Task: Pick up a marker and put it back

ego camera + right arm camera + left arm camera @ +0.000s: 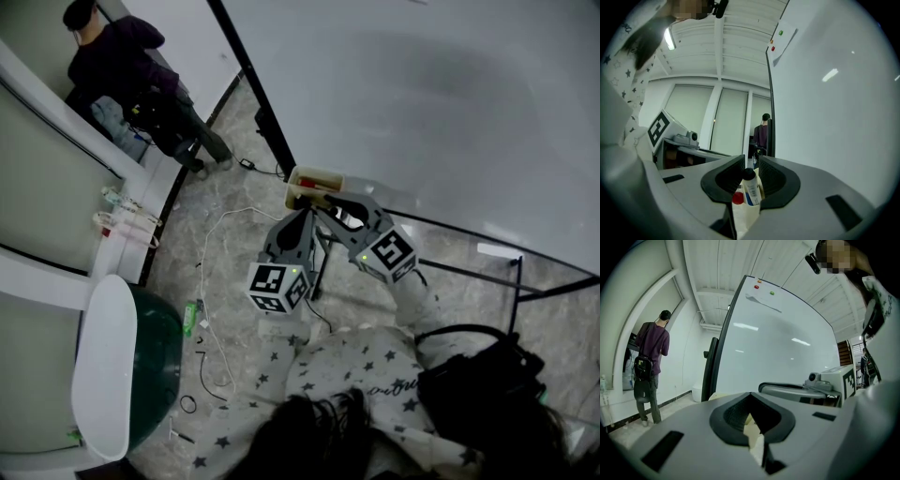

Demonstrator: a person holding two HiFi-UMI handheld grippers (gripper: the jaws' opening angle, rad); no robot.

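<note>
A cream marker holder [314, 178] hangs at the whiteboard's lower left edge. Both grippers reach up to it from below. In the right gripper view, a white marker [751, 187] with a black cap and a blue label stands in the holder [743, 220], and my right gripper [751, 161] is shut on it just below the cap. A red-capped marker [737, 198] sits beside it. My left gripper [751, 399] has its tips together; only a cream sliver of the holder [757, 446] shows through the slit. In the head view the tips of my left gripper [302, 211] and right gripper [325, 202] sit close together under the holder.
The whiteboard [422, 112] fills the upper right, on a black stand [469, 272]. A person [122, 66] stands at the far left by the wall. Cables [211, 309] lie on the floor. A white and green seat [131, 366] is at lower left, a black bag [478, 384] at lower right.
</note>
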